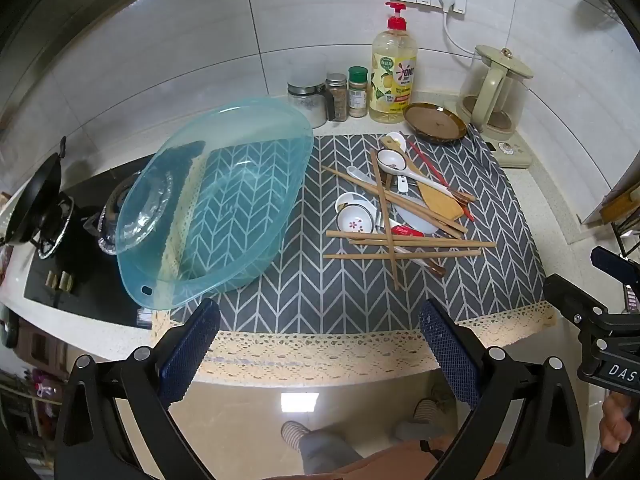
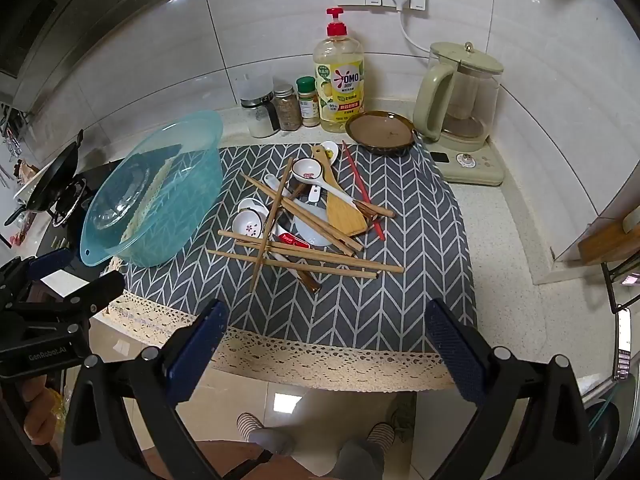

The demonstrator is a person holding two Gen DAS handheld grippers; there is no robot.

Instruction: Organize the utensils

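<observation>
Left fingers (image 1: 316,344), right fingers (image 2: 328,344): I am holding both spread wide and empty, hovering at the frame bottom. Utensil pile (image 2: 304,224): lying tangled mid-frame on the tabletop mat (image 2: 400,300). Blue tub (image 2: 156,192): standing left, seemingly waiting to receive sorted pieces.

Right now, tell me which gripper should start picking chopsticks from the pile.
Probably the right gripper: the pile of chopsticks lies straight ahead of its open jaws. The left gripper, also open, faces more toward the blue basin, with the pile off to its right.
</observation>
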